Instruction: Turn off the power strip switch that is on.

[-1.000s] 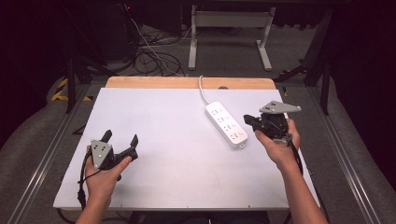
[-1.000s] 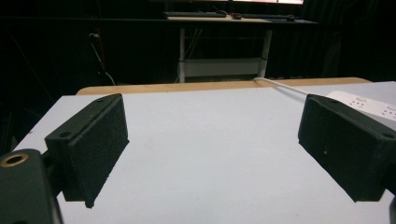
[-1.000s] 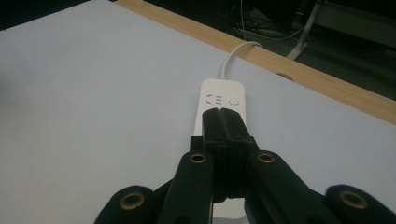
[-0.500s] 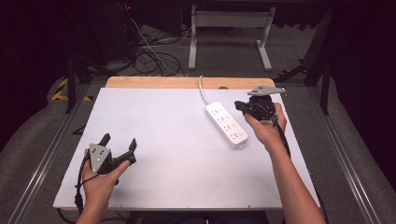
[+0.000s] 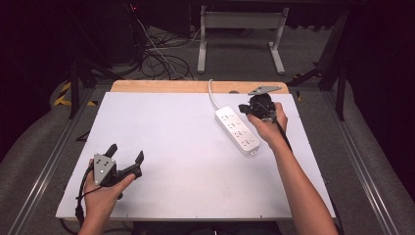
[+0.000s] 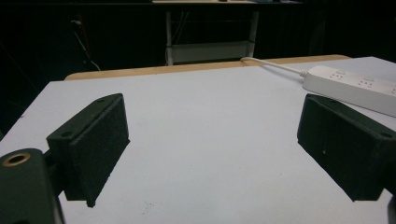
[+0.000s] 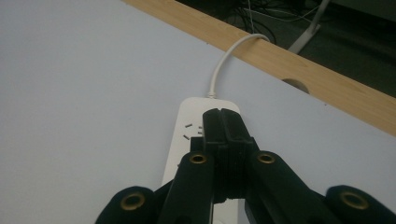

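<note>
- Dark room all round, a white surface [image 5: 186, 147] in the middle with a wooden strip along its far edge.
- On its far right lies the power strip [image 5: 237, 130]; its cord [image 5: 212, 94] runs off over the far edge.
- I judge the strip a rigid, light, smooth plastic bar; best taken across its narrow width, and the cord may drag.
- My right tongs [image 5: 243, 108] are fully closed on nothing, poised over the strip's far, cord end.
- My left tongs [image 5: 126, 154] stand wide open and empty at the near left, well apart from it.
</note>
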`<act>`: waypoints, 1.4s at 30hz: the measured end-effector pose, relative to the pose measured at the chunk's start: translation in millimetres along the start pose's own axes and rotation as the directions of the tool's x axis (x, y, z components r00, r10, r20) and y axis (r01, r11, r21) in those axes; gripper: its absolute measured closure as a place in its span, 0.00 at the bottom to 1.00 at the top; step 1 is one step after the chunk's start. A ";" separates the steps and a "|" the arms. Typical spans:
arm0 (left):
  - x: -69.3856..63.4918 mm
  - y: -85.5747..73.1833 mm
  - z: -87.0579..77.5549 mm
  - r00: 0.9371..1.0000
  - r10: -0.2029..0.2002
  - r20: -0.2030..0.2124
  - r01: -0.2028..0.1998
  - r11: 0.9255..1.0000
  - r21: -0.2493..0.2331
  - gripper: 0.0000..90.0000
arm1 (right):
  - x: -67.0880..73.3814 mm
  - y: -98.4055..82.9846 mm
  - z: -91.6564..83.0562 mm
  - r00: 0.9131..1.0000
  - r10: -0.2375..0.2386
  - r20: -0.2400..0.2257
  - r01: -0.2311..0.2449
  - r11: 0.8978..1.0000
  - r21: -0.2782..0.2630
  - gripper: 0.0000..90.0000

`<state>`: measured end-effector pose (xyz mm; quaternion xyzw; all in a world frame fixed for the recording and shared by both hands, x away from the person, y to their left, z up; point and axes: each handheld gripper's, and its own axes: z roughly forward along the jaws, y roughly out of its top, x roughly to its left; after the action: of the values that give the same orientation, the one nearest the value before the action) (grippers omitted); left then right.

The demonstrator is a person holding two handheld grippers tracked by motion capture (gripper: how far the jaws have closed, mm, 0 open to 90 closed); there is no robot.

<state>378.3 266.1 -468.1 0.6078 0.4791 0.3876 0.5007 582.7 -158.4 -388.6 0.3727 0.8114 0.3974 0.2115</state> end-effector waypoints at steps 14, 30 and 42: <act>0.0 -1.2 0.2 1.000 0.000 0.011 0.000 1.000 0.017 0.11 | -6.8 9.6 48.0 1.000 -0.020 -0.011 0.021 0.997 0.072 1.00; -0.9 -1.9 -4.9 1.000 0.001 0.018 -0.002 1.000 0.019 0.12 | -11.9 -12.5 82.2 1.000 -0.004 0.027 0.001 0.995 0.103 1.00; -1.8 -2.0 -4.2 1.000 -0.003 0.021 0.003 1.000 0.019 0.12 | -7.5 -16.1 87.9 0.999 -0.015 0.031 0.010 0.992 0.128 1.00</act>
<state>373.4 265.4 -469.2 0.6160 0.4782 0.3759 0.5007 636.6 -127.9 -453.5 0.3867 0.8341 0.3372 0.2026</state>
